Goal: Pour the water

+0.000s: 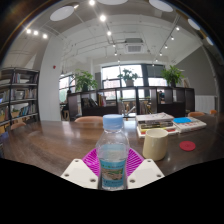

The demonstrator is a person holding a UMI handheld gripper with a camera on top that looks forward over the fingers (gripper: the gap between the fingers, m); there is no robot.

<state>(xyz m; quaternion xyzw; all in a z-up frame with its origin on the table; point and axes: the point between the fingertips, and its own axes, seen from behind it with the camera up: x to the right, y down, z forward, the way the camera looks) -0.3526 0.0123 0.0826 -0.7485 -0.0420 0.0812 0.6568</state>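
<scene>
A clear plastic water bottle (112, 155) with a pale blue cap and a blue-green label stands upright between my gripper's fingers. My gripper (112, 165) has its magenta pads (92, 160) pressed against the bottle's two sides, so it is shut on the bottle. A cream-coloured cup (155, 144) stands on the wooden table (50, 140) just to the right of the bottle, beyond the right finger. The bottle's base is hidden below the fingers.
A stack of books and coloured trays (170, 123) lies at the table's far right, with a red disc (187, 146) beside the cup. A chair back (88, 121) stands behind the table. Bookshelves (15, 95) line the left wall.
</scene>
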